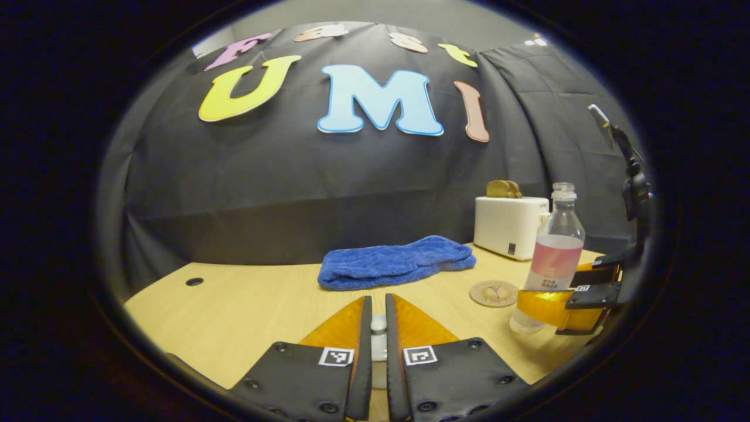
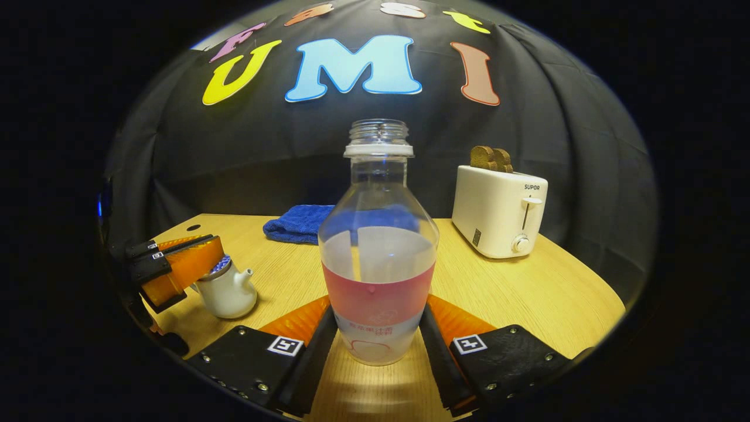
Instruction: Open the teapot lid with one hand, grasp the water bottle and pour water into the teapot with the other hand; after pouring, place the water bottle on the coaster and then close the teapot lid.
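Observation:
A clear, uncapped water bottle with a pink label stands on the wooden table, partly filled. My right gripper is shut on its lower body, one finger against each side. In the left gripper view the same bottle and right gripper sit at the right, just beside the round coaster. The small white teapot stands at the left, spout towards the bottle. My left gripper reaches over its top. In the left gripper view the left gripper is shut on the pale lid knob. I cannot tell whether the lid is lifted.
A white toaster with two slices of toast stands at the back right of the table. A folded blue towel lies along the back, near the cloth wall. A dark stand rises at the far right edge.

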The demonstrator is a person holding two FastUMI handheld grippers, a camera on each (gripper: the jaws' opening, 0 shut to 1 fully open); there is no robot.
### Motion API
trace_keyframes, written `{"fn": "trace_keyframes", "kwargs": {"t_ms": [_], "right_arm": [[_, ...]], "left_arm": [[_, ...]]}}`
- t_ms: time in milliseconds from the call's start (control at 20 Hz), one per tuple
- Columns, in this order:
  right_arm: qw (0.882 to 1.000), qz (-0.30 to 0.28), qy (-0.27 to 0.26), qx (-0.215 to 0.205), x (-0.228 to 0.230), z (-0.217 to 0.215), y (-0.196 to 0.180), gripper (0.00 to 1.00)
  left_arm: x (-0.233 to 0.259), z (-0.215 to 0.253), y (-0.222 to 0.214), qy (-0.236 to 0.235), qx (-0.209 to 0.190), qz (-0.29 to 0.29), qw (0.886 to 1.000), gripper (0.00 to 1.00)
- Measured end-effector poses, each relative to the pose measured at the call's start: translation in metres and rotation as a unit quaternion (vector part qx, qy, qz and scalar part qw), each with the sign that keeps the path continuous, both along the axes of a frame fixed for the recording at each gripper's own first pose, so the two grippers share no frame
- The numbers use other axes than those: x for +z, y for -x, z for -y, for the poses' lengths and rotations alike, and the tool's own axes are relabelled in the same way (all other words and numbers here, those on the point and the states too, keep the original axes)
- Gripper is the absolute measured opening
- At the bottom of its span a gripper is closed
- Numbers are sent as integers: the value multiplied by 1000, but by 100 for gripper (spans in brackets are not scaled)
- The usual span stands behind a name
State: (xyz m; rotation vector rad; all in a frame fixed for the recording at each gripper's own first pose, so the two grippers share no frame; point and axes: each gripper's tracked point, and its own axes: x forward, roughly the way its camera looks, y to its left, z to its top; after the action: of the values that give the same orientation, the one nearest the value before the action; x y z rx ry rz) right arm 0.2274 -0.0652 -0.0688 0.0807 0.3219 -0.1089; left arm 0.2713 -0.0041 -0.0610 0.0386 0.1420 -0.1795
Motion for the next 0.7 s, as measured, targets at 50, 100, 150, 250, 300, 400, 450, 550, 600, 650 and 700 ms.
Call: {"fn": "trace_keyframes", "kwargs": {"t_ms": [50,100,150,250,300,400,450,550,600,650,700], "right_arm": [[1000,1,1,1,0,0,-1,78],[1000,1,1,2,0,-1,0,78],[1000,1,1,1,1,-1,0,78],[1000,1,1,3,0,-1,0,78],[1000,0,1,2,0,-1,0,78],[1000,-2,5,0,0,-1,1,78],[1000,-2,7,0,0,-2,2,78],[1000,-2,10,6,0,-4,3,78],[1000,-1,10,6,0,-3,4,76],[1000,-1,10,7,0,-3,4,76],[1000,-1,8,10,0,-4,4,76]], "left_arm": [[-2,1,0,3,0,0,1000,17],[-2,1,1,4,0,0,1000,21],[-1,1,2,7,0,2,1000,21],[8,1,3,16,-1,16,1000,17],[13,0,4,21,-1,23,1000,21],[26,-1,8,42,-6,41,998,21],[30,-5,11,46,-5,46,998,21],[34,-14,14,45,0,52,998,20],[37,-21,15,47,4,56,997,20],[39,-30,17,48,10,60,997,20],[40,-38,20,47,16,62,997,20]]}}
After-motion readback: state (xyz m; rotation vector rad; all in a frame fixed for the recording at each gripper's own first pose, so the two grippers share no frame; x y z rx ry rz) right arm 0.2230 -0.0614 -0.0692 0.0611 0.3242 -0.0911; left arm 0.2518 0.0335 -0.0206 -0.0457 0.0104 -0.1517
